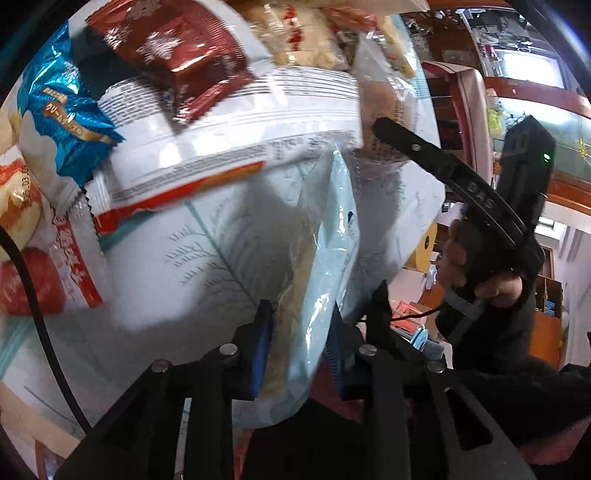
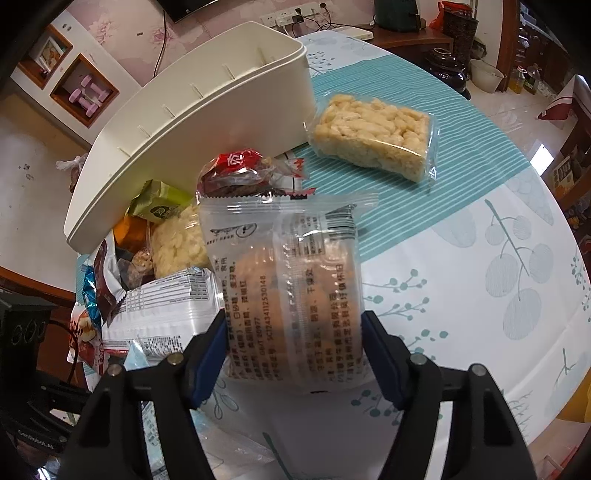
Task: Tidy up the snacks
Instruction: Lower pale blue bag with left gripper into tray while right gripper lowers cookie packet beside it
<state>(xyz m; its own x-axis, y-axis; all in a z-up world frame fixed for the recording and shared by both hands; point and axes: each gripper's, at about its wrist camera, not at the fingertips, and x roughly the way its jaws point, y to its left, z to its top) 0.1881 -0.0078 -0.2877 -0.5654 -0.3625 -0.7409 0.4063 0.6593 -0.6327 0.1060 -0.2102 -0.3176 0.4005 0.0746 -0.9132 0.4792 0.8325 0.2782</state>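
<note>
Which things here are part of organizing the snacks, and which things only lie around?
Part of the job:
- pale blue snack packet in left gripper
- clear cookie packet in right gripper
- cream plastic bin
- clear-wrapped rice crispy bar

Lying about:
- pink dumbbells
- white power strip

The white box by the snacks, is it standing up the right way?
No, the white box is tipped onto its side, its opening facing the snack pile.

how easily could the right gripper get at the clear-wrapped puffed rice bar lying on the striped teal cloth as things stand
Probably not straight away. The right gripper already has a clear-wrapped round biscuit packet between its blue pads, so it would need to set that down first. The path itself looks free: the puffed rice bar lies alone beside the cream plastic bin, nothing on top.
</note>
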